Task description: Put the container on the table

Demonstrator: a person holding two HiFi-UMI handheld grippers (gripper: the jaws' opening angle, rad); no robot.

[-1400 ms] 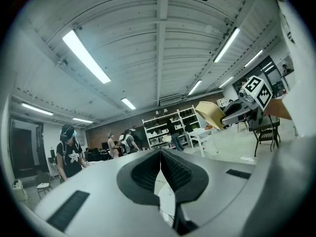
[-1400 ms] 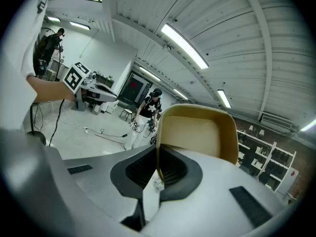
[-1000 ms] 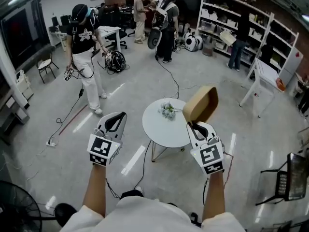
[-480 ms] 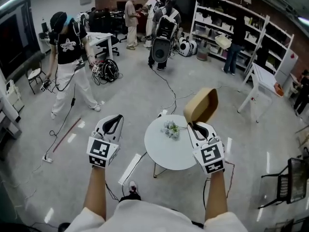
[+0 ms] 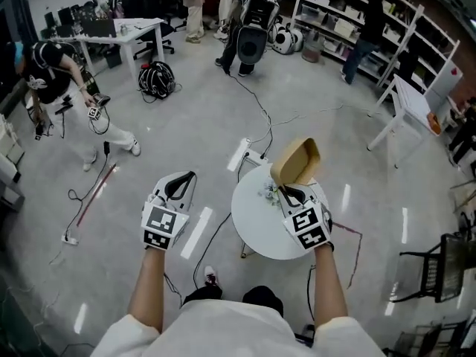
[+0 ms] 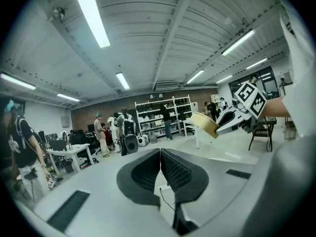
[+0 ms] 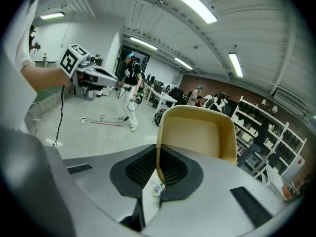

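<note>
Both forearms reach forward from pale sleeves, side by side and well apart. The left forearm (image 5: 151,285) carries the left claw (image 5: 184,178) out over bare floor (image 5: 111,274), pointing nearly level. Its pads are pressed together with nothing between them. The right forearm (image 5: 328,288) angles the right claw (image 5: 287,193) downward over the round white tabletop (image 5: 256,229). Its pads pinch one side wall of the container (image 5: 296,162) and are just beginning to ease apart, with the wall between them.

The container is a tan, paper-like tray with rounded corners and a shallow rim. It is tipped up on edge, and its empty inside faces back toward the person. It rises above the claw over the far part of the tabletop, held up rather than set down. A small pale-green cluster (image 5: 267,193) lies on the tabletop just beside the claw's tips.

Beyond, cables trail across the grey floor. Several people stand near white shelving (image 5: 349,28) at the back.
</note>
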